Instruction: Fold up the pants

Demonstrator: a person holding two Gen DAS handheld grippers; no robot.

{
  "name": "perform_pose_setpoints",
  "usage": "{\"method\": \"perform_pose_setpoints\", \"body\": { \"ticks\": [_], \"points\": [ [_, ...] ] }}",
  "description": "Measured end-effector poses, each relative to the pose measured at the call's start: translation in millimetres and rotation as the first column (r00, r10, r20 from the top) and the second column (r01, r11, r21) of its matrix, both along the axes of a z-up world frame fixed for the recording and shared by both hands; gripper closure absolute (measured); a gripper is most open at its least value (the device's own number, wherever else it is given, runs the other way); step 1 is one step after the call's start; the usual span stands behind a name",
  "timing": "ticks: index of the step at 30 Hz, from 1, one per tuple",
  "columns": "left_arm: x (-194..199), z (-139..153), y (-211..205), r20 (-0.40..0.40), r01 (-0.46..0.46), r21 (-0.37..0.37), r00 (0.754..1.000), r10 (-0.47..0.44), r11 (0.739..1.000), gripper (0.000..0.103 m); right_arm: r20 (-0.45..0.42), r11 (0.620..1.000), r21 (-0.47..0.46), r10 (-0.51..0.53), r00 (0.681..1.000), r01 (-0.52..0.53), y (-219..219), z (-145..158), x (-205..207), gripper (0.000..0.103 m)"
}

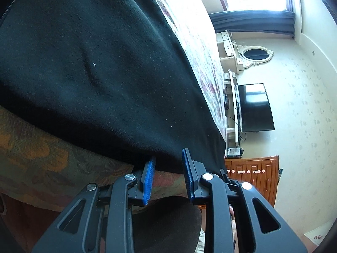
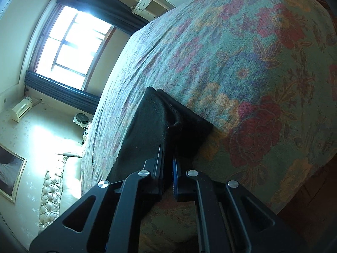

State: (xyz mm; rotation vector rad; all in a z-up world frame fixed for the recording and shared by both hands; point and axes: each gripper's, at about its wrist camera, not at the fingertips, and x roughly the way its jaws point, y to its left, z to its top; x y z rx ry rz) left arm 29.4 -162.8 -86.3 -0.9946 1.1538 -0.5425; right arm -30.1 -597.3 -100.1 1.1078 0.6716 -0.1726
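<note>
Pants (image 1: 94, 63): black knit fabric, spread over the flowered bedspread (image 2: 252, 63) and filling most of the left wrist view; a shallow crease dented the middle of the cloth.

Pants, far end (image 2: 160, 122): in the right wrist view a folded, stitched edge of the same black cloth rose off the bedspread in a tented ridge and ran back into the claw.

Left gripper (image 1: 167, 168): jaws stood narrowly apart, blue pads (image 1: 147, 181) facing each other. The hem of the pants hung just over the fingertips; whether the pads pressed on the cloth could not be told.

Right gripper (image 2: 168, 168): jaws drawn tight together on the black fabric, which passed between the fingers and was lifted clear of the bed at that point.

Bedspread: green ground with red, orange and blue blooms, lightly wrinkled, lying under the pants in both views.

Window (image 2: 69, 44): bright, with dark curtains along its edge, beyond the far side of the bed.

Television (image 1: 254, 107): dark screen against the pale patterned wall, near a cream dressing table with an oval mirror (image 1: 256, 53).

Cabinet (image 1: 252, 172): orange-brown wood with pale handles, just beyond the left gripper's right finger.

Headboard (image 2: 54, 189): tufted, cream, at the bed's end.
</note>
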Motion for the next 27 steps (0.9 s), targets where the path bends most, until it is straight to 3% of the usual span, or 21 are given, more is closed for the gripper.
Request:
{"method": "perform_pose_setpoints", "body": {
  "ticks": [4,8,9,13,16,17,18,20,25,27],
  "points": [
    [-5,-5,2,0.006,0.010,-0.003,1.000,-0.010,1.000,0.077,-0.009,1.000,-0.027,0.014,1.000,-0.014,4,5,1,0.097],
    [-5,-12,10,-0.023,-0.031,-0.064,0.999,0.029,0.997,0.073,-0.051,0.999,-0.039,0.023,0.998,-0.025,7,-8,2,0.097],
    [-4,-12,11,-0.026,-0.045,-0.075,0.999,0.043,0.996,0.070,-0.060,0.998,-0.055,0.029,0.998,-0.033,9,-8,3,0.097],
    [-7,-3,18,0.002,-0.159,-0.112,0.987,0.161,0.981,0.032,-0.064,0.998,-0.044,0.034,0.997,-0.037,9,-11,4,0.097],
    [-4,2,13,0.021,-0.164,-0.069,0.986,0.166,0.984,0.028,-0.063,0.999,-0.033,0.032,0.998,-0.034,12,-14,2,0.097],
    [-3,3,12,0.026,-0.161,-0.050,0.986,0.162,0.986,0.033,-0.063,0.999,-0.030,0.032,0.998,-0.034,11,-16,3,0.097],
    [-2,5,9,0.033,-0.155,-0.029,0.987,0.156,0.987,0.058,-0.062,0.999,-0.024,0.029,0.998,-0.031,11,-17,2,0.097],
    [1,8,5,0.041,-0.127,0.027,0.991,0.126,0.991,0.088,-0.060,0.999,-0.017,0.027,0.998,-0.029,10,-19,1,0.097],
    [-8,-3,7,-0.028,-0.133,0.041,0.991,0.134,0.990,0.094,-0.044,0.999,-0.045,0.020,0.999,-0.022,8,-12,-5,0.096],
    [-11,-4,7,-0.007,-0.123,0.051,0.992,0.124,0.991,0.094,-0.049,0.998,-0.060,0.017,0.999,-0.020,7,-7,-8,0.096]
  ]
}}
